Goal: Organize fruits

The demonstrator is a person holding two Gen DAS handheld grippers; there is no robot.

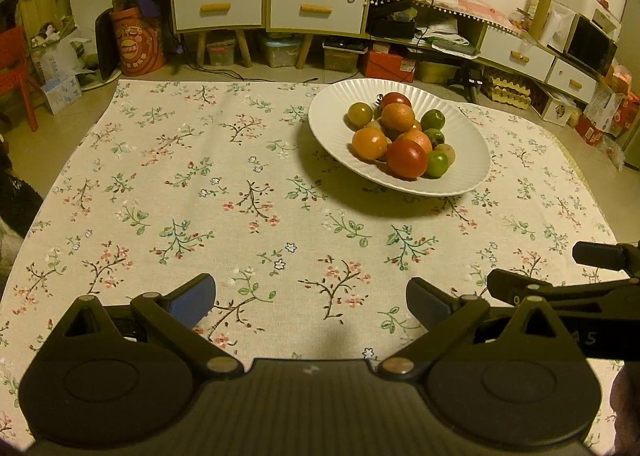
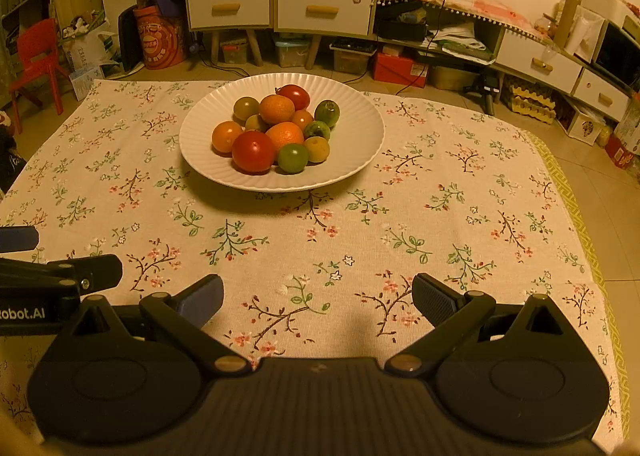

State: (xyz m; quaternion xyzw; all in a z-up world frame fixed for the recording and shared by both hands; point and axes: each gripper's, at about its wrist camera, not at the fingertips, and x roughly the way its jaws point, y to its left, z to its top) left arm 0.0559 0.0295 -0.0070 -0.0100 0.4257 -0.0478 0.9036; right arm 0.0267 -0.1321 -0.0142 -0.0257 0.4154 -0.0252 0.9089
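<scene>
**Fruit piled high, both grippers waiting wide**

Cluttered living room behind, drawers and boxes along the wall, and up front a worktop (image 2: 440, 215) under a floral cloth. On it sits a white ribbed plate (image 2: 360, 127) heaped with small round fruit: red fruit (image 2: 253, 151), orange ones (image 2: 285, 134), green ones (image 2: 293, 158). They look smooth, light and likely to roll, so pinch one across its middle, gently, top of the pile first. Left gripper (image 1: 311, 302) and right gripper (image 2: 318, 302) both hover near the cloth, jaws spread wide, holding nothing.
</scene>
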